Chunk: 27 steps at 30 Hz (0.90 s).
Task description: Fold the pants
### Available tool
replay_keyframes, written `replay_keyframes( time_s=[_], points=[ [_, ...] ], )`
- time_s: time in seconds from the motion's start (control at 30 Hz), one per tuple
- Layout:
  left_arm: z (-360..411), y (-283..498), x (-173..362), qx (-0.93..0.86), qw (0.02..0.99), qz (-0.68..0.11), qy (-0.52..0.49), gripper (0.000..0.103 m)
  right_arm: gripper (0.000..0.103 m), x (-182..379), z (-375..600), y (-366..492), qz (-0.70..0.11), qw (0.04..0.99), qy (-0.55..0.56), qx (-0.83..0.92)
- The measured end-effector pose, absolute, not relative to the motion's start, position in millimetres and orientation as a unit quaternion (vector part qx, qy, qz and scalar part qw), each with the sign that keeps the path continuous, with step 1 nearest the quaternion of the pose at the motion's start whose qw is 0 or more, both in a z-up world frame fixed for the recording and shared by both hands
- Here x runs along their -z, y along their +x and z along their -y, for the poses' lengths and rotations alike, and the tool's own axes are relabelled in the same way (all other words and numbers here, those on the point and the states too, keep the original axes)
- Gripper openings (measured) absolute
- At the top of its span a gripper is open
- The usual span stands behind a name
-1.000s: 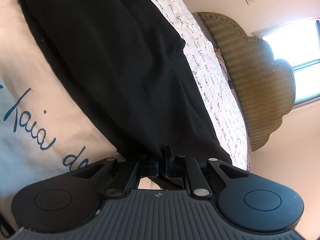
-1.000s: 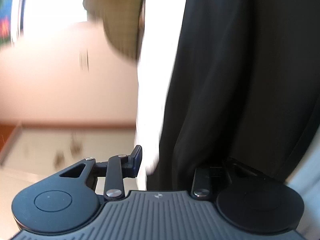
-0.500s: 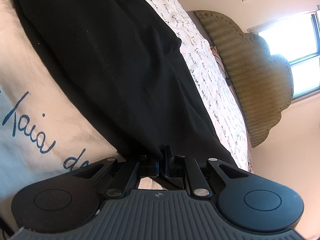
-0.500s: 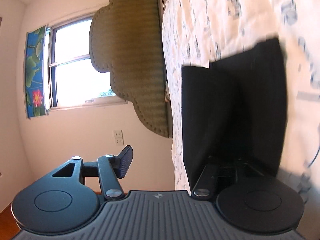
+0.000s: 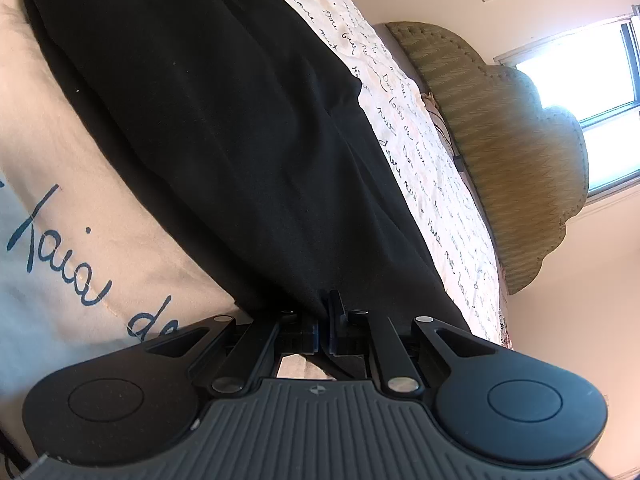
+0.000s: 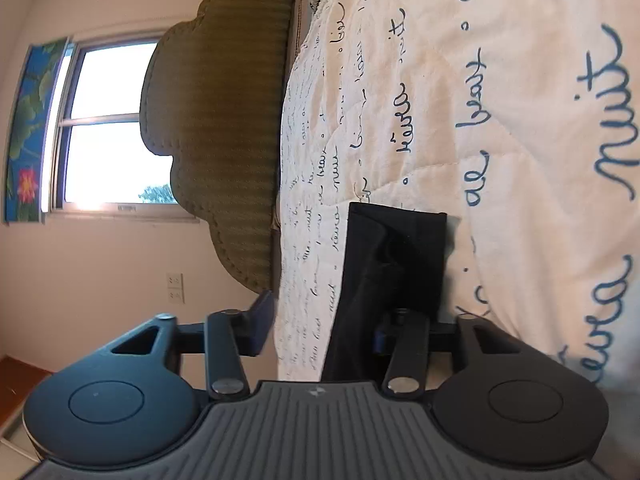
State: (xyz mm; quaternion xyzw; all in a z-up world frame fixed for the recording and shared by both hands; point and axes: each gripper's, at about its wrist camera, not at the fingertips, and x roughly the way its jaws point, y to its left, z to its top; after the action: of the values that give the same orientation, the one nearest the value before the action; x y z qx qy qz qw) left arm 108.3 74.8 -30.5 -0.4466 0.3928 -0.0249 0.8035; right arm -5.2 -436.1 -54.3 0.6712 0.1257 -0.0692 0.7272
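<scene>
Black pants lie stretched out on a cream bedspread with blue handwriting. My left gripper is shut on the near edge of the pants, with cloth pinched between the pads. In the right wrist view a narrow folded end of the pants lies on the bedspread. My right gripper is open, its jaws wide apart. The cloth lies between them, close against the right finger. The left finger stands free of it, off the bed's edge.
An olive padded headboard stands at the bed's end, also in the right wrist view. A bright window with a flowered curtain, a wall socket and wood floor lie beside the bed.
My right gripper swung fast and pulled back from the pants, which now look much smaller in its view. It stayed open. My left gripper held its grip and barely moved.
</scene>
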Motion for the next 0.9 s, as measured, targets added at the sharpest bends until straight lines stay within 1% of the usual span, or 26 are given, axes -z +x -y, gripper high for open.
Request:
replay_keyframes(
  time_s=[0.03,0.07,0.13,0.17,0.2,0.27,0.4,0.63,0.73,0.8,0.9],
  points=[
    [-74.7,108.5,30.4,0.025,0.804,-0.393,-0.446,0.014,0.031,50.9,435.4,-4.7,-0.133,0.734,0.662,0.069],
    [-74.3,108.4,30.7,0.024,0.804,-0.392,-0.446,0.014,0.026,48.4,434.7,-3.0,-0.141,0.741,0.653,0.068],
    [-74.3,108.6,31.3,0.024,0.804,-0.392,-0.446,0.014,0.022,44.2,433.9,2.6,-0.163,0.753,0.634,0.074],
    [-74.0,108.5,31.5,0.024,0.805,-0.391,-0.446,0.015,0.009,44.3,434.9,6.3,-0.173,0.757,0.625,0.083],
    [-74.0,108.2,32.0,0.024,0.805,-0.391,-0.446,0.015,0.005,43.8,436.9,11.1,-0.186,0.760,0.616,0.093],
    [-75.1,107.2,33.5,0.025,0.803,-0.388,-0.452,0.015,0.004,43.4,442.1,25.2,-0.221,0.758,0.600,0.127],
    [-79.9,102.1,38.2,0.028,0.793,-0.382,-0.474,0.015,0.004,42.3,444.1,47.7,-0.280,0.745,0.591,0.130],
    [-82.0,99.7,41.4,0.040,0.793,-0.378,-0.477,0.016,0.005,44.7,443.9,35.1,-0.244,0.752,0.601,0.117],
    [-82.7,99.5,43.1,0.046,0.794,-0.374,-0.477,0.016,0.003,37.4,445.6,39.7,-0.229,0.764,0.594,0.105],
    [-83.0,98.6,45.3,0.051,0.797,-0.368,-0.476,0.016,0.003,21.4,447.3,53.7,-0.228,0.769,0.590,0.092],
    [-82.3,97.0,47.6,0.058,0.803,-0.358,-0.473,0.015,0.003,-32.8,445.9,67.4,-0.170,0.800,0.574,0.026]
  ],
)
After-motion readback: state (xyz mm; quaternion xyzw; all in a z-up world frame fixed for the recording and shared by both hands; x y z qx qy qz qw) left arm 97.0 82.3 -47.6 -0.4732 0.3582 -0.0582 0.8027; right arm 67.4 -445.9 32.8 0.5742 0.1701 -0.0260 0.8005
